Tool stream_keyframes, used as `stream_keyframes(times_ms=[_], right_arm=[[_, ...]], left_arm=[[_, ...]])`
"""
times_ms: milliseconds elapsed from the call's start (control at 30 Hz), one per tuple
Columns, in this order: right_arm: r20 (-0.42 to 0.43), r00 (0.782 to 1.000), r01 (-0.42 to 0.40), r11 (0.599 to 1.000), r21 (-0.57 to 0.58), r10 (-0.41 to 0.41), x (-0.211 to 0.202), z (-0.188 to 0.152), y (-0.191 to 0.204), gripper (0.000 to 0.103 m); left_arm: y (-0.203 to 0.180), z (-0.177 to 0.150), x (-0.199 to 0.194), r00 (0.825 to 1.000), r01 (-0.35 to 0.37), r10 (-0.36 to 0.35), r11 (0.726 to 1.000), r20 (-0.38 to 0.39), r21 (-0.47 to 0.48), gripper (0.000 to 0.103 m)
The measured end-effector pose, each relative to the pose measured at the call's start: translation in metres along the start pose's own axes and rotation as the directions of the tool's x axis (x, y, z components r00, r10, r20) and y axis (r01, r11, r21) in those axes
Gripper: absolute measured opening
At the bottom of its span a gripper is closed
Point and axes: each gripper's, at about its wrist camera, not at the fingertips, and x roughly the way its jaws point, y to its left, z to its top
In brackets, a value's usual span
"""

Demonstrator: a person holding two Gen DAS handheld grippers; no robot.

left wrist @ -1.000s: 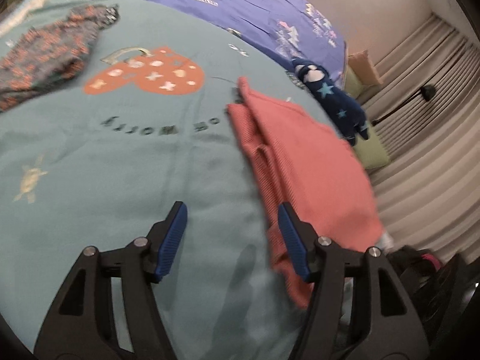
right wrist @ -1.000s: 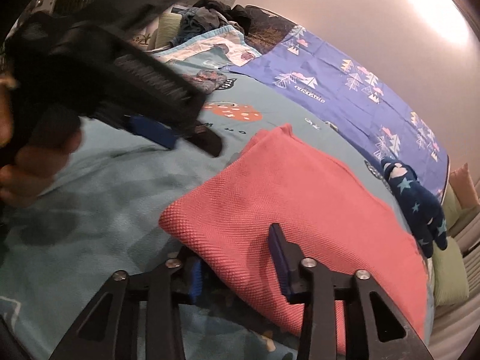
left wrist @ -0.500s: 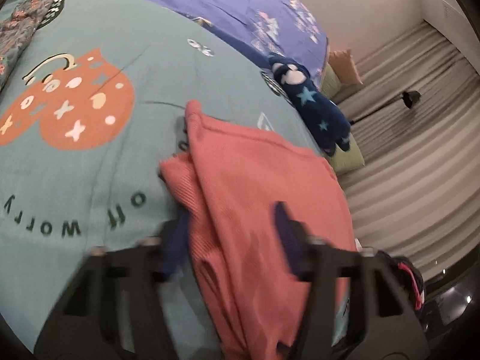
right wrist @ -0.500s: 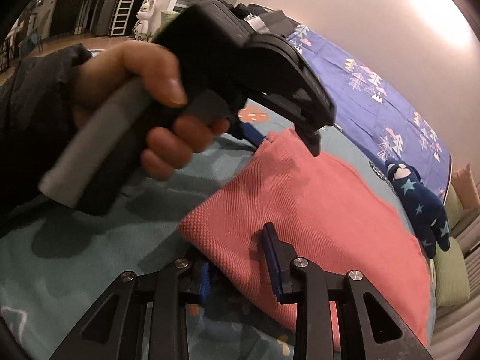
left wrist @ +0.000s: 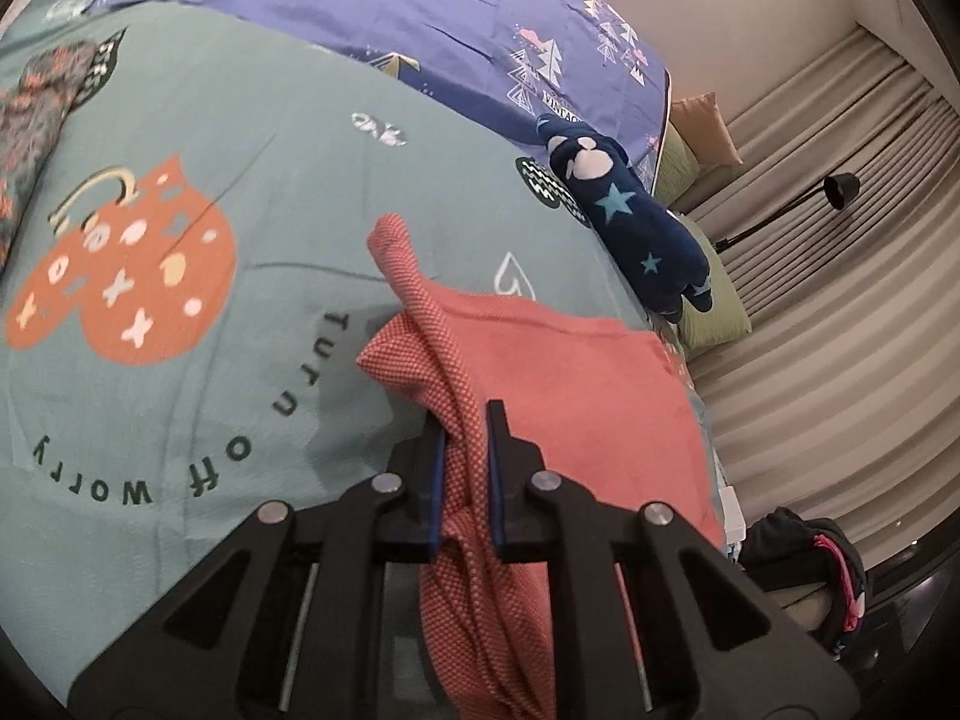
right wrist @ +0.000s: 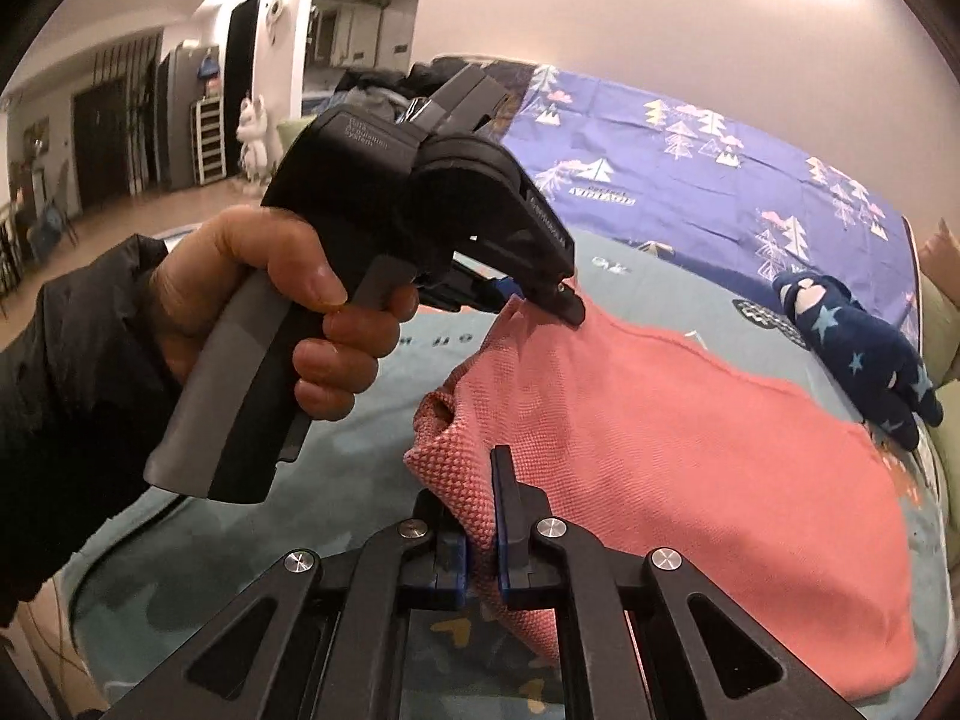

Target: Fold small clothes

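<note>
1. Sprawling under everything is the teal bedspread (left wrist: pixel 252 228), its far edge under a purple sheet (left wrist: pixel 456 6).
2. Coral garment (right wrist: pixel 690 450) lies near the right edge.
3. Left gripper (left wrist: pixel 465 450) is closing on its bunched edge.
4. Right gripper (right wrist: pixel 480 516) pinches a corner; lower cloth is hidden.

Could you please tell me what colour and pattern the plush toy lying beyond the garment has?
The plush toy is dark navy with light blue stars, clearest in the left wrist view.
</note>
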Motion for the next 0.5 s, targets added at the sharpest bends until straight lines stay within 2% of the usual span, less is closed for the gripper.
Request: stream_keyframes(times_ms=[233, 500], right_arm=[[0.058, 0.998, -0.034, 0.993, 0.112, 0.027, -0.021, 0.006, -0.031, 0.004], [0.117, 0.993, -0.042, 0.973, 0.228, 0.015, -0.046, 0.006, -0.073, 0.004]], left_arm=[[-0.031, 0.01, -0.007, 0.999, -0.039, 0.039, 0.999, 0.005, 0.032, 0.012], [-0.093, 0.023, 0.008, 0.997, -0.081, 0.082, 0.99, 0.0, 0.111, 0.012]])
